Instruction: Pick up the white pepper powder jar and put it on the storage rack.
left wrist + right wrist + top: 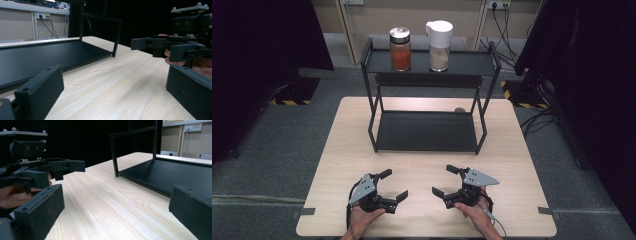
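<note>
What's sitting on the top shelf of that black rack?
Two containers stand on the rack's top shelf: a jar of orange-red contents and a white-lidded jar of beige contents. The shelf's underside is hidden.

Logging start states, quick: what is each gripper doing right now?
Left gripper: open, holding nothing, low over the table.
Right gripper: open, holding nothing, low over the table.

Bare table (422, 167) between rack (427, 131) and hands; rack's lower shelf open; two jars (400, 48) crowd top shelf
</note>
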